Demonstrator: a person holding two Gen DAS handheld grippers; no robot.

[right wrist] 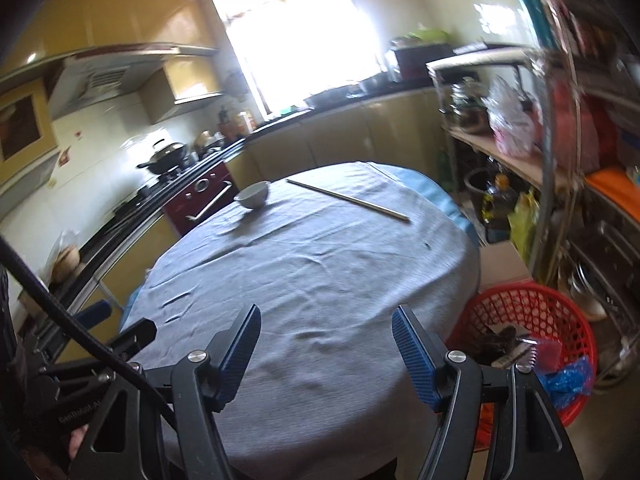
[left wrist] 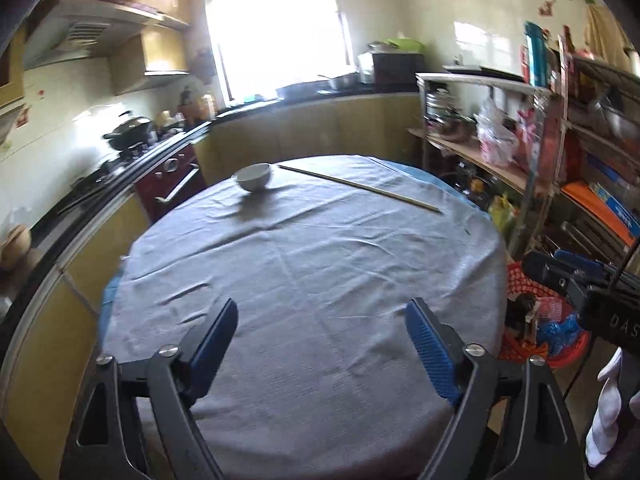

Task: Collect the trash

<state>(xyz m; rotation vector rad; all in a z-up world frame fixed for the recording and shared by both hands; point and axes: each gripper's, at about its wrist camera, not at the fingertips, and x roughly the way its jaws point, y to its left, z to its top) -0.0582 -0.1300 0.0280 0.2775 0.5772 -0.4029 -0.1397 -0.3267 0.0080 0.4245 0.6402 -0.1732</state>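
Note:
A round table under a grey cloth [left wrist: 304, 264] fills both views [right wrist: 320, 280]. A red mesh basket [right wrist: 560, 320] stands on the floor at the table's right, holding several pieces of trash, among them blue plastic [right wrist: 570, 380] and a dark wrapper [right wrist: 500, 342]; it also shows in the left wrist view [left wrist: 524, 280]. My left gripper [left wrist: 322, 320] is open and empty above the table's near edge. My right gripper [right wrist: 326, 326] is open and empty above the near edge, left of the basket. The right gripper also shows at the right of the left wrist view [left wrist: 576, 276].
A white bowl [left wrist: 254, 176] and a pair of chopsticks [left wrist: 360, 188] lie at the table's far side. A metal shelf rack [left wrist: 560, 152] packed with goods stands right. A counter with a stove and wok [left wrist: 128, 130] runs along the left.

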